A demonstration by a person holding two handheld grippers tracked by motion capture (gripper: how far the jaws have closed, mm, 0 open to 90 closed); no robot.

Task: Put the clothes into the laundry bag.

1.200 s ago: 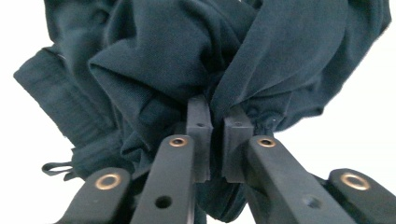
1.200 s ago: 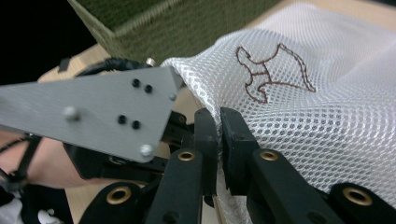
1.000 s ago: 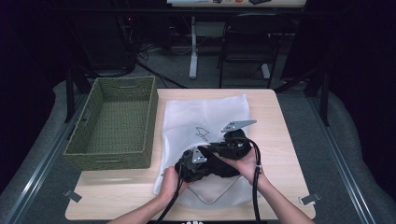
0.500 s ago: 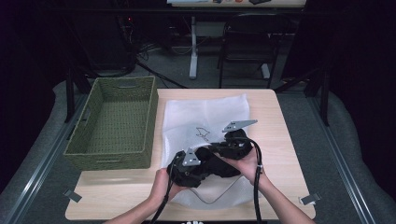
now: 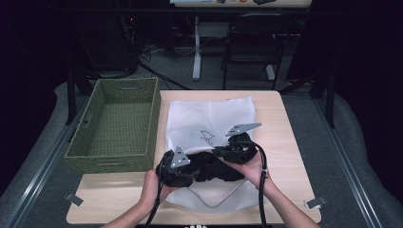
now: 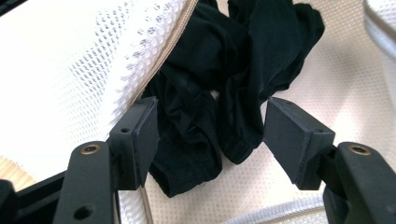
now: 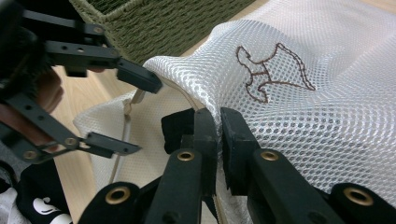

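Jaws of the left gripper (image 6: 210, 140) have just been opening and stand spread around the crumpled black garment (image 6: 219, 84) lying inside the white mesh laundry bag (image 7: 299, 121); the right gripper (image 7: 218, 140) pinches the bag's rim, hiding the garment's far end

A dark room surrounds the pale wooden counter (image 5: 280, 118). Behind the counter, on the grey floor (image 5: 166, 61), stand a white post (image 5: 196, 52) and a black chair (image 5: 249, 47); cables (image 5: 142, 57) trail left of the post.
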